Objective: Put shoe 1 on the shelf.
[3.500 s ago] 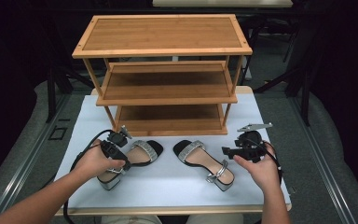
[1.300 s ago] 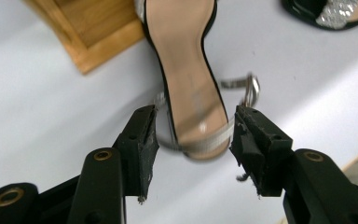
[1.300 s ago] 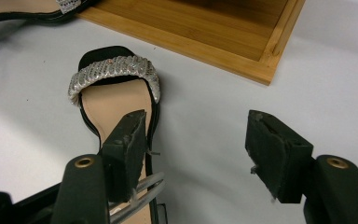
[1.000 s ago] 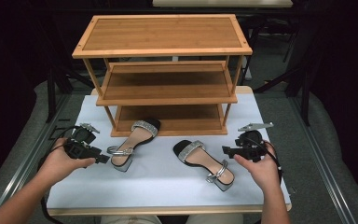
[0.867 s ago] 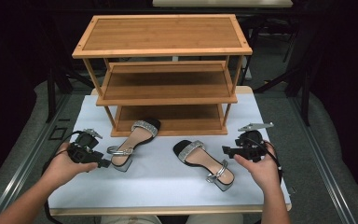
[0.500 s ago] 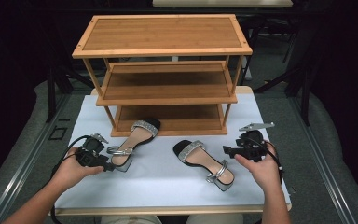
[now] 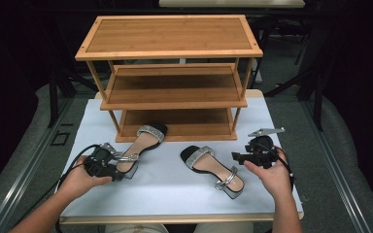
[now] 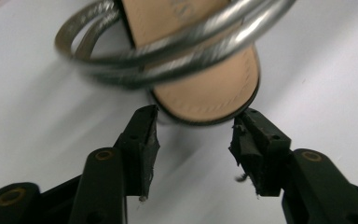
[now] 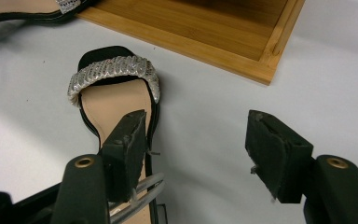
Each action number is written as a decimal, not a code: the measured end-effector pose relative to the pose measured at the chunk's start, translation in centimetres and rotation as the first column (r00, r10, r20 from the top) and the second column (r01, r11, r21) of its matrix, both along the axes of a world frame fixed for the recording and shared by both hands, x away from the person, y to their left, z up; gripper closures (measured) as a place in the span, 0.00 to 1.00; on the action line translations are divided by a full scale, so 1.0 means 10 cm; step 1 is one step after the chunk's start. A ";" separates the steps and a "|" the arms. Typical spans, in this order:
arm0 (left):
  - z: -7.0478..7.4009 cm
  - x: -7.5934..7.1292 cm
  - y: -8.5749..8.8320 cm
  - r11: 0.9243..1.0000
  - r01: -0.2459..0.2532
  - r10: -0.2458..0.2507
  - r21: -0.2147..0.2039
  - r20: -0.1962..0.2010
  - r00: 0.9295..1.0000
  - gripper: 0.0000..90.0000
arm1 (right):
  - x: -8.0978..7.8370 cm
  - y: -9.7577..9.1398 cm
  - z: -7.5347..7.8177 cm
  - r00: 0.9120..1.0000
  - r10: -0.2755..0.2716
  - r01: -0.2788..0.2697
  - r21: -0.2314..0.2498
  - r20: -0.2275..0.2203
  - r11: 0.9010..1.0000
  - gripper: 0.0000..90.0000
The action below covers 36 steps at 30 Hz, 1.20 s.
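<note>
Two sandals, one rack, on the table.
Left gripper (image 7: 108, 165): jaws closing on left sandal's (image 7: 141, 145) heel, near left. Right gripper (image 7: 252, 156): jaws open, empty, beside right sandal (image 7: 211, 165). Rack (image 7: 170, 77) far.

The right gripper (image 9: 196, 154), fingers (image 9: 126, 149) apart, hovers over a sandal (image 9: 114, 100) on the tabletop (image 9: 205, 84) beside the shelf (image 9: 223, 32).

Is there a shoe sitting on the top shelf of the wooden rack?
No, the top shelf of the wooden rack is bare, and both shoes lie on the white table.
</note>
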<state>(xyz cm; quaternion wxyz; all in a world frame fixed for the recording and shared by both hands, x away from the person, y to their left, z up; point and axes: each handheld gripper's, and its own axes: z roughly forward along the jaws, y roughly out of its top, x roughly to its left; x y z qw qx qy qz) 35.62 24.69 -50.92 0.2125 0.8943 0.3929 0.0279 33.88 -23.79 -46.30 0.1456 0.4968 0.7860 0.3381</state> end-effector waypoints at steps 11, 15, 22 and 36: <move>-0.01 -0.08 -0.20 0.999 0.024 -0.024 -0.046 0.012 1.000 0.55 | 0.00 0.01 0.00 1.000 0.002 -0.002 -0.001 0.000 1.000 0.42; -0.02 -0.14 -0.35 0.996 0.046 -0.043 -0.078 0.037 0.998 0.55 | 0.01 0.01 -0.01 1.000 0.003 -0.003 -0.004 0.001 1.000 0.42; -0.08 -0.17 -0.53 0.997 0.040 -0.033 -0.068 0.095 0.995 0.48 | 0.01 0.00 -0.01 1.000 0.001 -0.001 0.004 0.001 1.000 0.42; -0.14 -0.24 -0.58 0.998 -0.012 0.022 -0.069 0.141 0.990 0.46 | 0.01 0.01 0.00 1.000 0.001 -0.001 -0.001 0.002 1.000 0.42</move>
